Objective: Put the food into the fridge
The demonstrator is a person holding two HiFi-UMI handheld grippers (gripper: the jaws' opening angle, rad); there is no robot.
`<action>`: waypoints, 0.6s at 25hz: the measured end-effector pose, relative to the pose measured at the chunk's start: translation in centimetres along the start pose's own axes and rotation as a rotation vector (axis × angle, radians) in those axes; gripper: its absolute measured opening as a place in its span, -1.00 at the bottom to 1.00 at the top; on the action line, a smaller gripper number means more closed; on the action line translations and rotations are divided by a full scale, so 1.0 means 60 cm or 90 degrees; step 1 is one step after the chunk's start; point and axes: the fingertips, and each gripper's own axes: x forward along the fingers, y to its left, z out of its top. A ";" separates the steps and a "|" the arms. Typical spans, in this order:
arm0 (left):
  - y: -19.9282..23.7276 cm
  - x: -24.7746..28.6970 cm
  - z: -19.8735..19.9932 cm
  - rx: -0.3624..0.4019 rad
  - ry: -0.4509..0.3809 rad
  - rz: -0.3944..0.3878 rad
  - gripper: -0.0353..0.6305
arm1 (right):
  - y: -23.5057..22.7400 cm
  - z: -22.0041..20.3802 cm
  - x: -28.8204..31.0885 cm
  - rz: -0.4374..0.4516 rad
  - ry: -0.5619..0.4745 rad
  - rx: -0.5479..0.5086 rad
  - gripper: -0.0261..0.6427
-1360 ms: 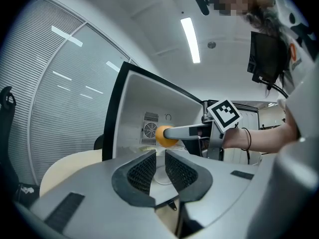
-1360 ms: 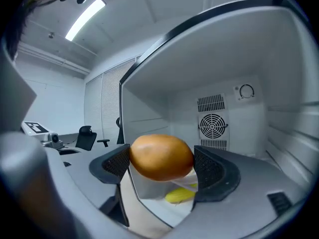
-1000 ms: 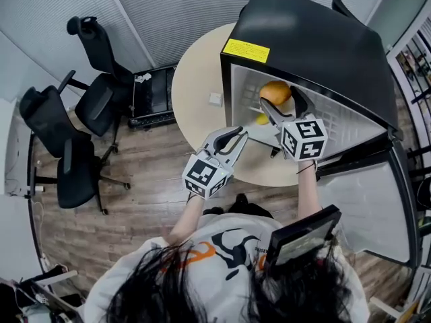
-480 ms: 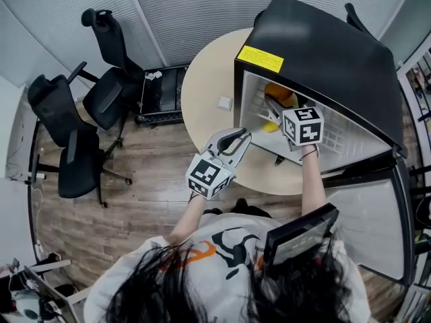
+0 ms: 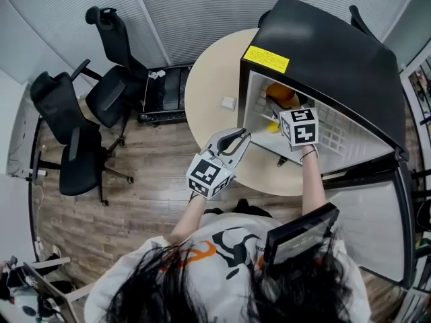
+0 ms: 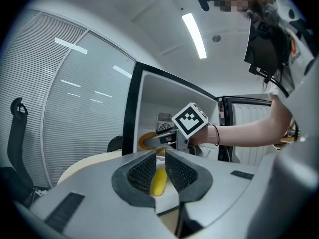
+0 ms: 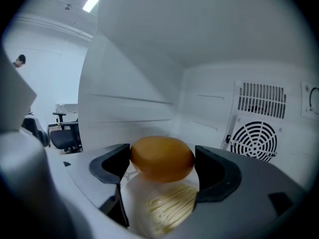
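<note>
Right gripper [image 5: 279,106] with orange [image 7: 162,158] now deeper inside fridge [image 5: 323,39].

Smooth orange food [image 7: 162,158], matt white plastic fridge [image 7: 129,73] walls, wood-plank floor [image 5: 135,200].

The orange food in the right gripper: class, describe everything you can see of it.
The orange food is a smooth, rounded, slightly flattened lump, orange-brown with a dull sheen; its material cannot be told. The right gripper clamps it at both sides between dark pads, inside the white fridge, near the rear fan grille. Pale noodle-like food lies beneath it; whether they touch is unclear.
</note>
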 end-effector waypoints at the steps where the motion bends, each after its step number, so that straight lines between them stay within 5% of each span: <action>1: 0.001 -0.001 -0.001 0.000 0.000 0.001 -0.75 | -0.003 0.001 -0.002 -0.005 -0.004 0.009 0.25; 15: 0.012 -0.025 -0.001 0.002 0.003 0.001 -0.75 | 0.002 0.027 -0.024 -0.015 -0.021 0.018 0.25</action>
